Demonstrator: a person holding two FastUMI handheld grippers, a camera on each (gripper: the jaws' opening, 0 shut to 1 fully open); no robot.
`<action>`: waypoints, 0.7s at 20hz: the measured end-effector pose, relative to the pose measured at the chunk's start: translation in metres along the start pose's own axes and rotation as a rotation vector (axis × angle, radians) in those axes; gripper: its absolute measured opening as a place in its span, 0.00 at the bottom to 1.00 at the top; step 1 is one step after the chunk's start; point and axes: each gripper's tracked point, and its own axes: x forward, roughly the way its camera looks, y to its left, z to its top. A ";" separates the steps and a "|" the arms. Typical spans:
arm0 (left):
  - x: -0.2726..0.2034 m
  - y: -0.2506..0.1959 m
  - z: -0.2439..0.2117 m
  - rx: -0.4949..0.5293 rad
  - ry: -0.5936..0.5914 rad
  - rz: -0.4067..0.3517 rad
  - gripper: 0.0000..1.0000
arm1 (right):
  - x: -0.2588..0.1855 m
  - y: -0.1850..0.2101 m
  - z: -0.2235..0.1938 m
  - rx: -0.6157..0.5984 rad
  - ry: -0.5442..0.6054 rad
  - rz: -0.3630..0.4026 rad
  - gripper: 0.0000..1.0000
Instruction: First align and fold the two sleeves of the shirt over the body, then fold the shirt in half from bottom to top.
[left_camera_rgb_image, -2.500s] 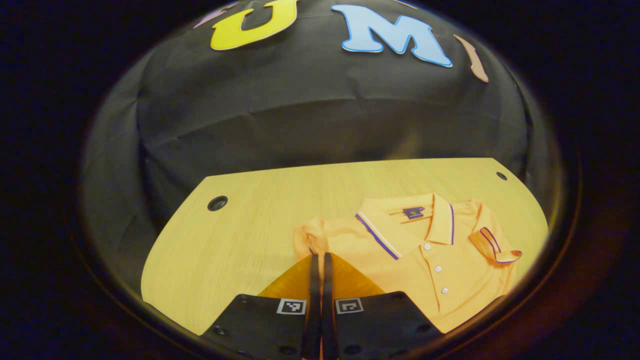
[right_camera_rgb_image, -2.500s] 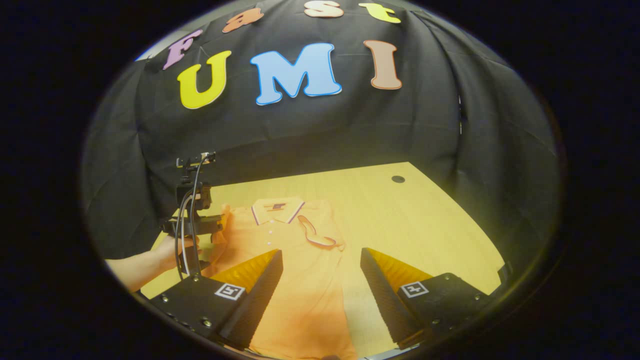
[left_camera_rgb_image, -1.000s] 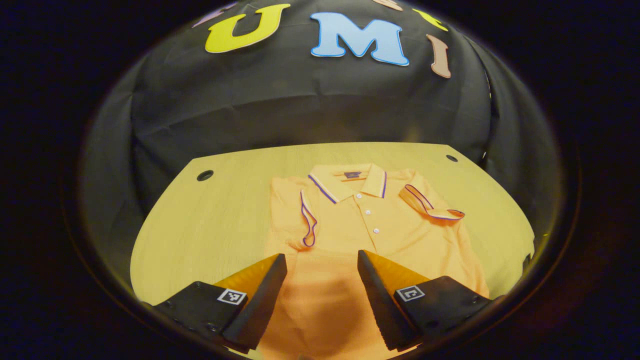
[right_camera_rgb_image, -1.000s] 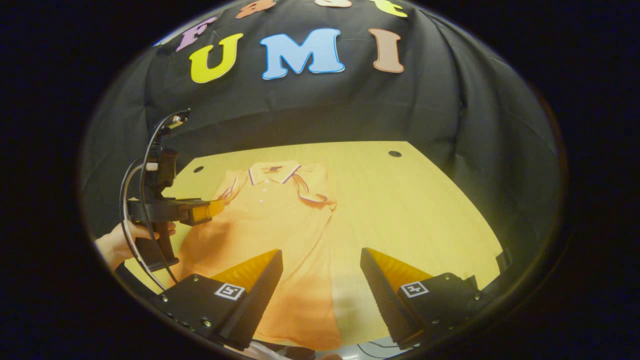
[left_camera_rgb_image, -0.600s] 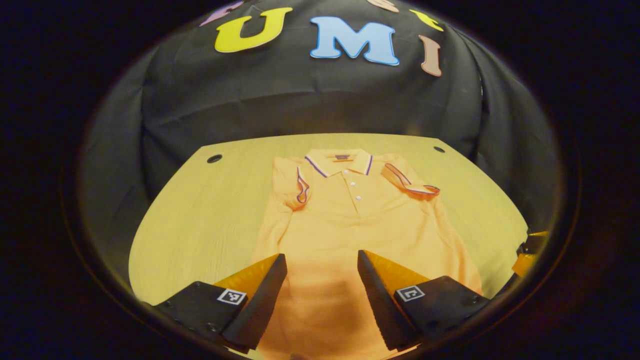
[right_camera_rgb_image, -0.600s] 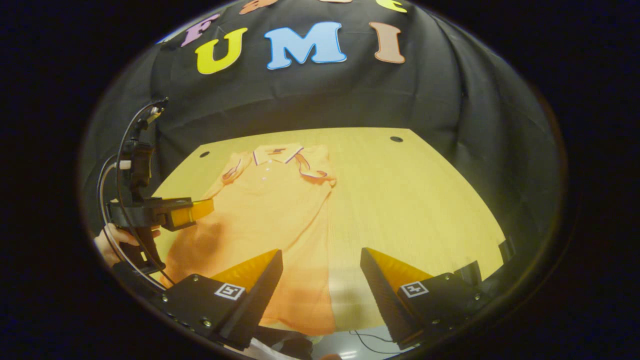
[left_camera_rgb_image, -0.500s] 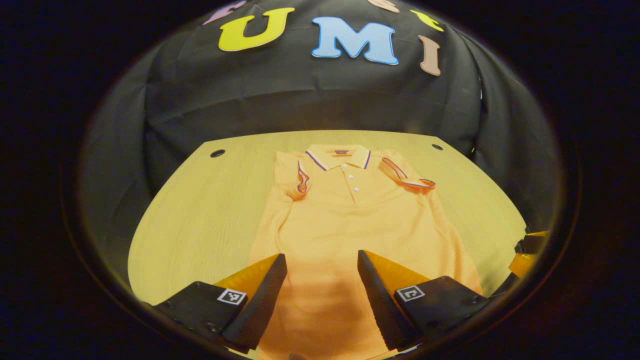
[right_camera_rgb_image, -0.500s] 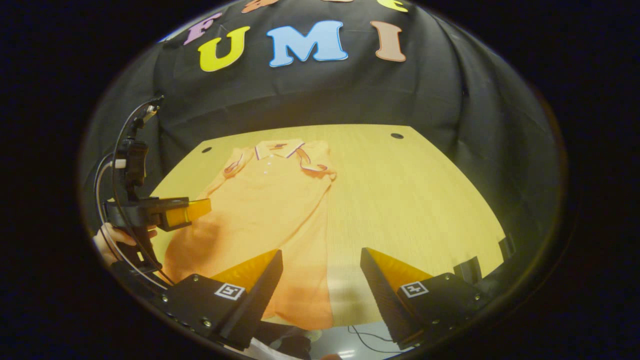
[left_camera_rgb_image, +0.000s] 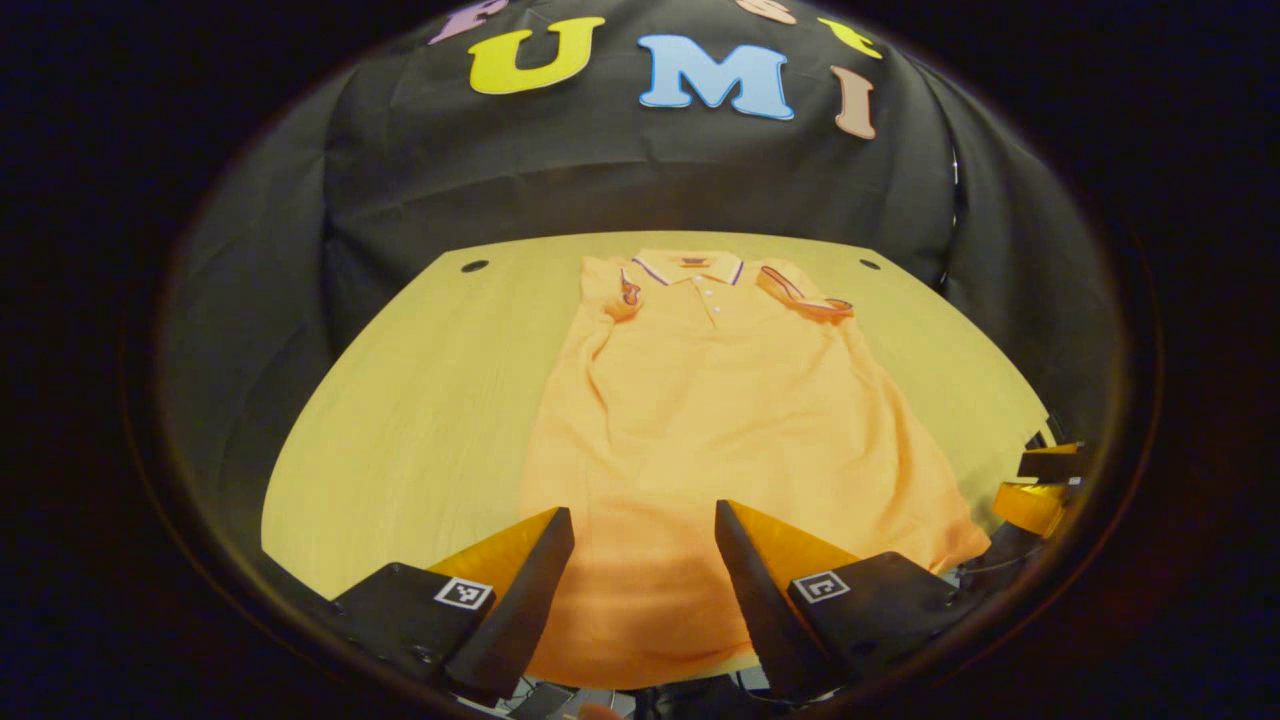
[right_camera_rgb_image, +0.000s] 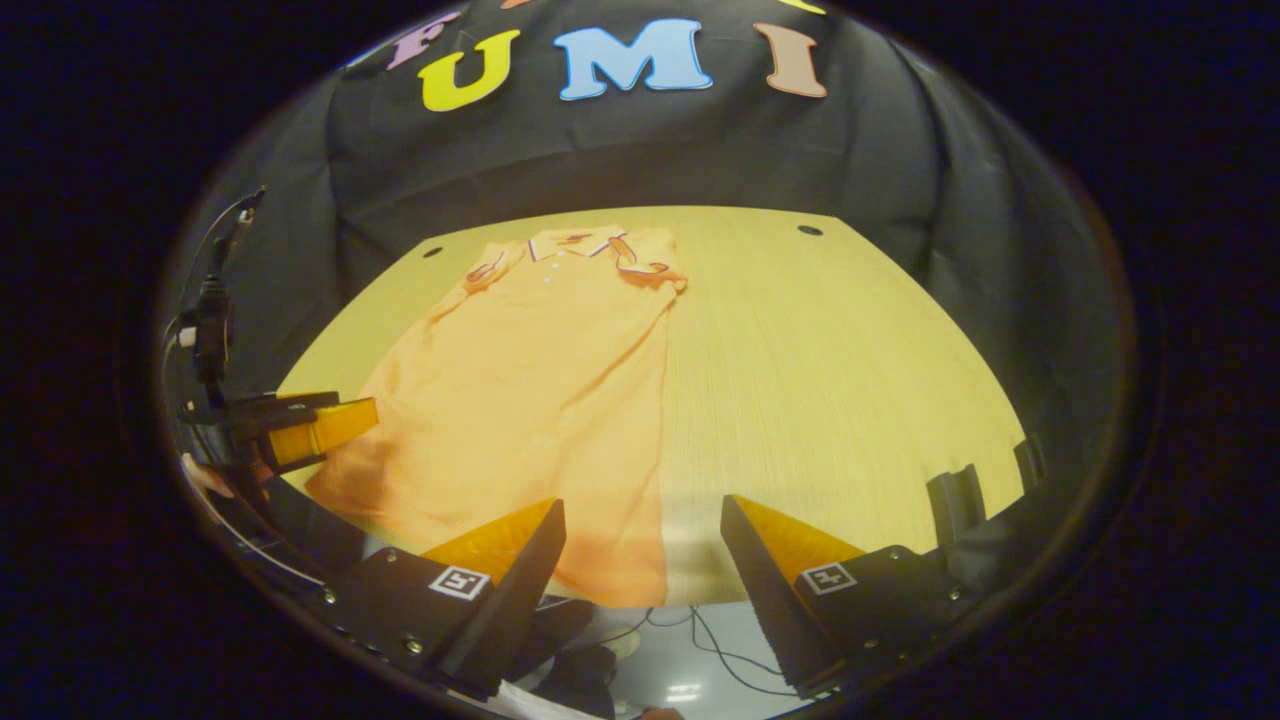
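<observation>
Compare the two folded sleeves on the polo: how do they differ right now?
In the left gripper view, the left sleeve is a small compact fold tucked close beside the collar. The right sleeve lies longer and slanted, its striped cuff reaching out toward the polo shirt's side edge. Both are orange with dark striped cuffs and lie folded over the body.
</observation>
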 end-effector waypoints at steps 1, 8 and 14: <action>-0.005 0.003 -0.007 -0.010 0.007 0.003 0.95 | 0.001 0.004 -0.005 -0.005 0.007 0.005 0.97; -0.026 0.016 -0.036 -0.014 0.015 -0.011 0.94 | 0.005 0.018 -0.020 -0.024 0.032 0.017 0.97; -0.038 0.029 -0.056 -0.012 0.034 -0.005 0.94 | 0.007 0.014 -0.033 -0.020 0.054 0.000 0.97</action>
